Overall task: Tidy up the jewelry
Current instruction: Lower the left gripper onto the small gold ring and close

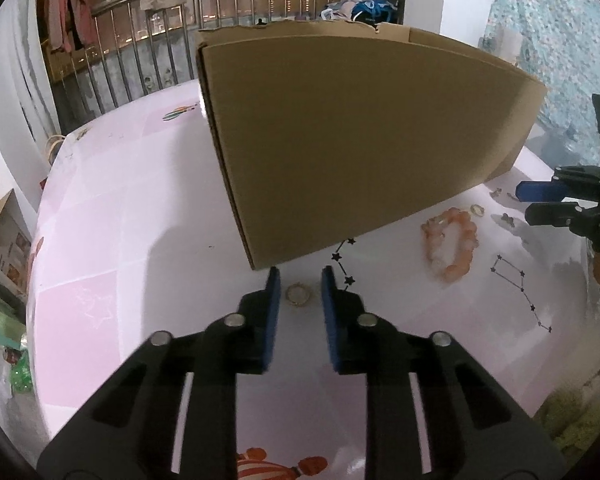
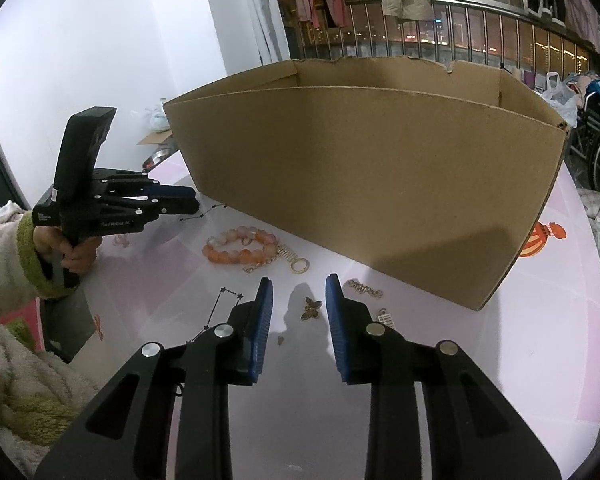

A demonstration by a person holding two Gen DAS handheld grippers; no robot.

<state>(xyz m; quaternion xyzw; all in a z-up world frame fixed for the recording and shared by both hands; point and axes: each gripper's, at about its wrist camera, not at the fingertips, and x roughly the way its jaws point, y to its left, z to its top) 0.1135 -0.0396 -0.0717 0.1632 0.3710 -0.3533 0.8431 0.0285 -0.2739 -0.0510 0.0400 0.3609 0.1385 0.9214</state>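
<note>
Left wrist view: a gold ring (image 1: pixel 298 294) is flanked, untouched, by the left gripper (image 1: pixel 300 280)'s narrowly parted jaws, while a butterfly charm (image 2: pixel 311 307) is framed likewise by the right gripper (image 2: pixel 299 288).

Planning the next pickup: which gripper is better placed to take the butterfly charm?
Right. The butterfly charm lies between the right gripper's open fingertips; the left gripper frames a small gold ring.
</note>
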